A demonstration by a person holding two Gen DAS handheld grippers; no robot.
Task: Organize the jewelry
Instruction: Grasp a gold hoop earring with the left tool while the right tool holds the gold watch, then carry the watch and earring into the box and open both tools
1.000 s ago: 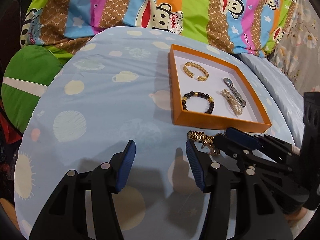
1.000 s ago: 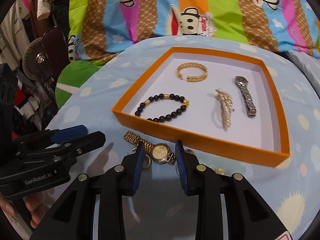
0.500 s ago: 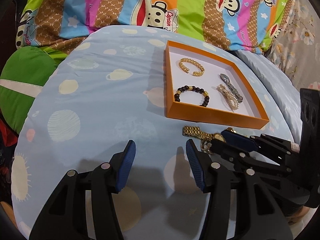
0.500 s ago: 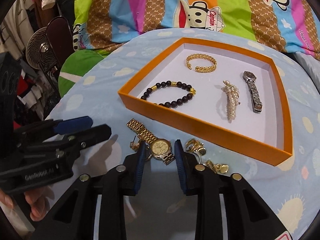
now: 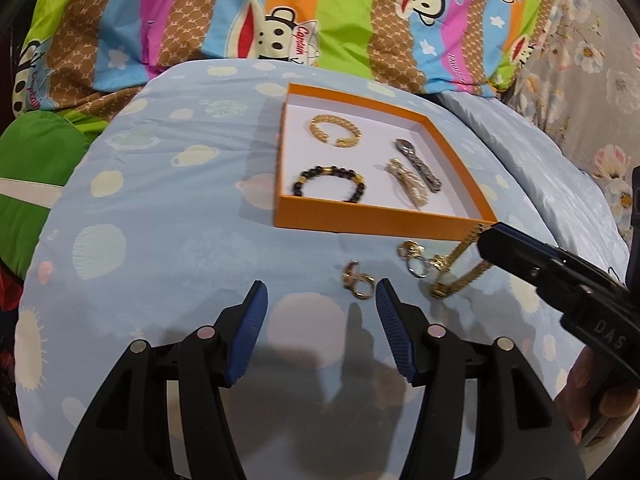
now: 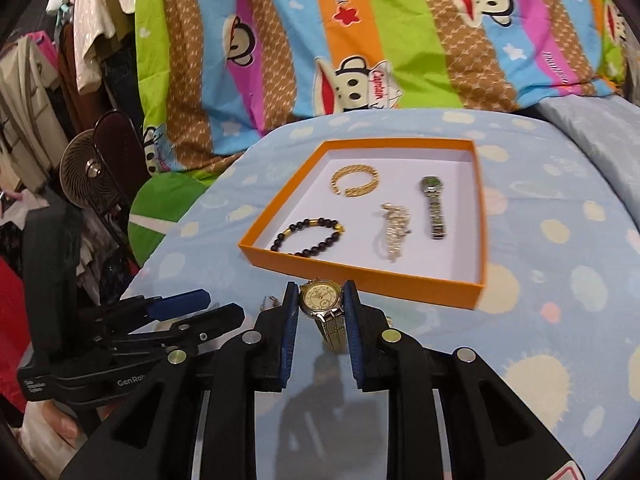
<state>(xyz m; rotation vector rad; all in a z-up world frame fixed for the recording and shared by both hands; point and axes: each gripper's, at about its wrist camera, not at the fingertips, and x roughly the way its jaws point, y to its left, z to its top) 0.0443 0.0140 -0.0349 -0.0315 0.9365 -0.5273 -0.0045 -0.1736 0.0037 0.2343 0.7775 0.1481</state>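
Note:
An orange tray (image 5: 380, 222) (image 6: 360, 276) lies on the blue bedspread and holds a gold bangle (image 5: 335, 131), a black bead bracelet (image 5: 330, 184), a pearl clip (image 5: 408, 182) and a silver watch (image 5: 418, 164). My right gripper (image 6: 320, 300) is shut on a gold watch (image 6: 321, 299) and holds it lifted just in front of the tray; its band hangs down in the left wrist view (image 5: 460, 270). My left gripper (image 5: 320, 304) is open and empty. Gold rings (image 5: 358, 280) and more small rings (image 5: 414, 258) lie loose just ahead of it.
A striped monkey-print quilt (image 5: 320, 20) is bunched behind the tray. A green cushion (image 5: 36, 168) lies at the left. Hanging clothes and a fan (image 6: 86, 176) stand beyond the bed's left edge.
My right gripper closed on the gold watch and lifted it off the bedspread toward the tray. The loose rings it covered now show. My left gripper stayed open.

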